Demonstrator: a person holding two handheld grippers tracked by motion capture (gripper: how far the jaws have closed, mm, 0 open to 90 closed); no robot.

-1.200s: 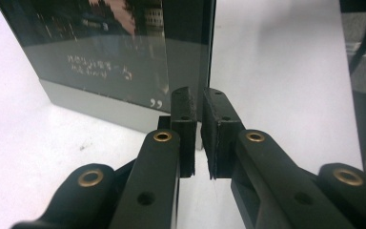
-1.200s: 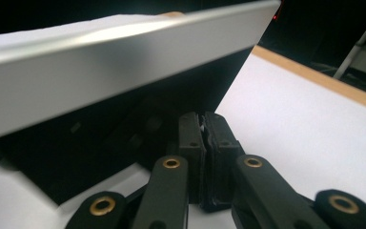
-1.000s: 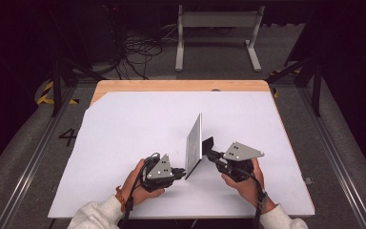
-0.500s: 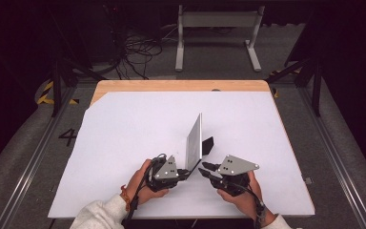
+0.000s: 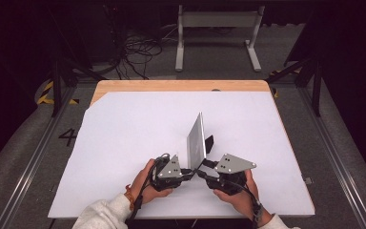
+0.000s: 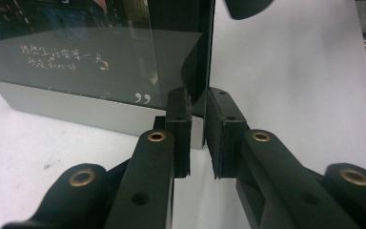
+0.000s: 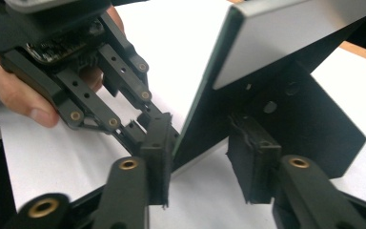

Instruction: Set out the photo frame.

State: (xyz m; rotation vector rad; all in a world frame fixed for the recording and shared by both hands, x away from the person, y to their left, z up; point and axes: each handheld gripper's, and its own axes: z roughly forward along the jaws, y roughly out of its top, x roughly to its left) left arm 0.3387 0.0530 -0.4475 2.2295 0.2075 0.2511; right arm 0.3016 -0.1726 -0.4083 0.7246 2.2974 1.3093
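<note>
I had the picture frame (image 5: pixel 197 140) standing upright on the white sheet (image 5: pixel 124 133) that covered the wooden table (image 5: pixel 181 85), toward the near middle of it, its silver edge turned toward the camera in the high view and its black stand (image 5: pixel 209 143) propping it from behind on the right; both hands met at its near bottom corner. My left gripper (image 5: pixel 188 170) came in from the left, and in the left gripper view its jaws sat on either side of the frame's (image 6: pixel 100 62) lower corner with a narrow gap between the pads; I could not tell whether they pressed on the edge; the dark glass facing that camera carried pale handwritten lines and a quotation mark. My right gripper (image 5: pixel 204 171) came in from the right; its jaws had just been opening, and in the right gripper view they stood apart with the frame's (image 7: pixel 286 33) bottom edge between them; the left pad (image 7: pixel 157 152) lay just beside the edge, the right pad (image 7: pixel 250 157) well clear of it and in front of the black stand (image 7: pixel 314 129); the left gripper (image 7: pixel 145 125) and the hand (image 7: pixel 14 86) that held it showed beyond, close against the frame's other face.
</note>
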